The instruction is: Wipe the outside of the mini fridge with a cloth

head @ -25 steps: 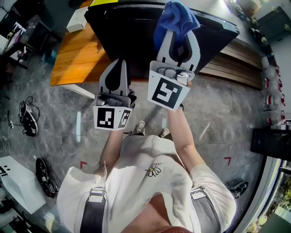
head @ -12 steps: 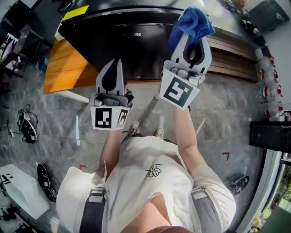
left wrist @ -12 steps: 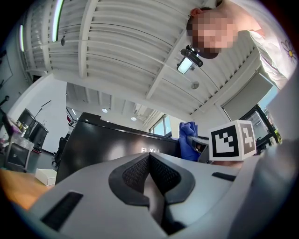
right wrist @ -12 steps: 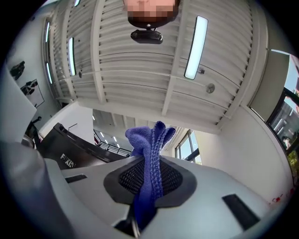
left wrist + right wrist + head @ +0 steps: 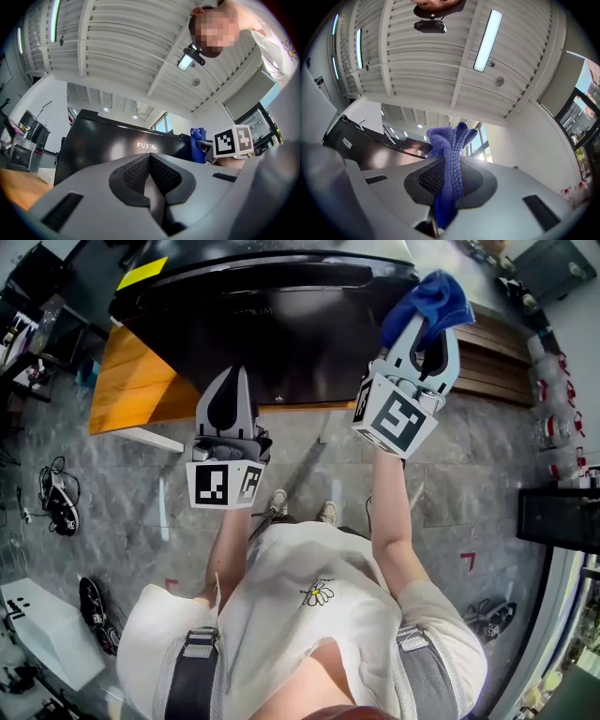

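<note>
Beyond the left gripper point(image 5: 150, 161), the mini fridge point(image 5: 112, 145) loses its lower part behind the closed jaws. The lower end of the cloth point(image 5: 450, 154) vanishes between the jaws of the right gripper point(image 5: 450, 178); whether it touches the mini fridge cannot be told. Left of those jaws, the gripper's body covers most of the mini fridge.

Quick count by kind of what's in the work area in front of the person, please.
Grippers: 2, the left gripper shut on nothing, the right gripper shut on the blue cloth
Cloths: 1
Mini fridges: 1, the black mini fridge
Tables: 1, the wooden table
Total: 5
</note>
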